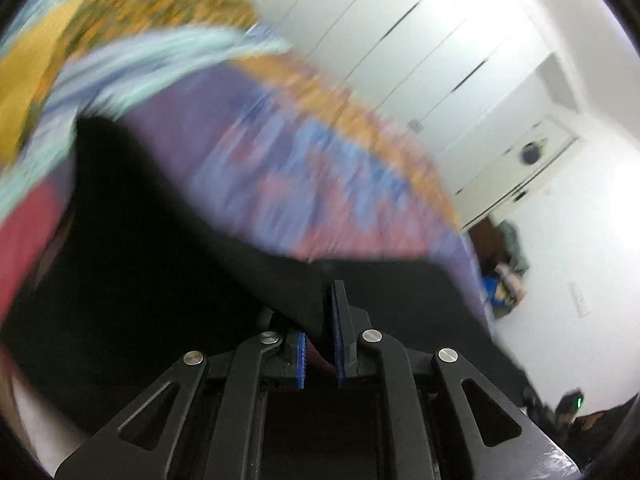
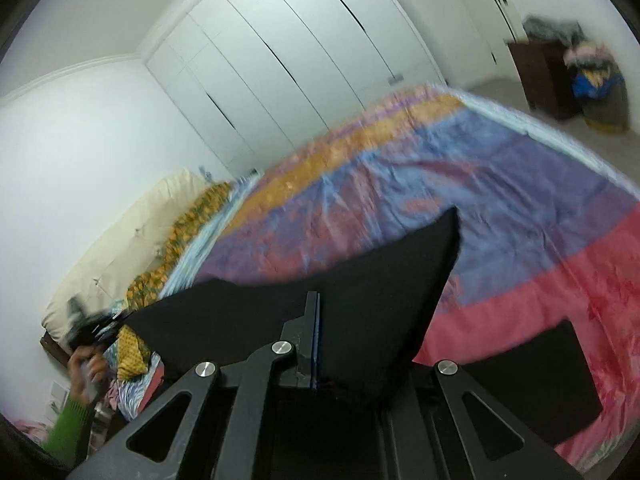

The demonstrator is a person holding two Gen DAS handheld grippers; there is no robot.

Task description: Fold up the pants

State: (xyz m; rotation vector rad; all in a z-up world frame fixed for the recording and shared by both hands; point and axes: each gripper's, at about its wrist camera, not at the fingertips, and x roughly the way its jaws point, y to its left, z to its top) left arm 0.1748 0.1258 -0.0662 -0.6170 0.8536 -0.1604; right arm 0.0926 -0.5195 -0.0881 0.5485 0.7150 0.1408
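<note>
The black pants (image 1: pixel 160 260) hang lifted over a bed with a colourful cover (image 1: pixel 280 168). In the blurred left wrist view, my left gripper (image 1: pixel 325 310) is shut on a fold of the black cloth, which covers its left finger. In the right wrist view, my right gripper (image 2: pixel 314 300) is shut on the pants (image 2: pixel 360 272), whose cloth rises in two peaks in front of it. Another part of the pants (image 2: pixel 552 380) lies on the red band of the cover (image 2: pixel 520 200). The left gripper (image 2: pixel 90 326) shows blurred at far left, held by a hand (image 2: pixel 86 364) in a green sleeve (image 2: pixel 70 420).
A cream pillow (image 2: pixel 132 232) and a yellow patterned cloth (image 2: pixel 192 224) lie at the head of the bed. White wardrobe doors (image 2: pixel 300 60) line the wall behind. A dark wooden cabinet (image 2: pixel 540 76) and a pile of clothes (image 2: pixel 596 80) stand on the floor past the bed's foot.
</note>
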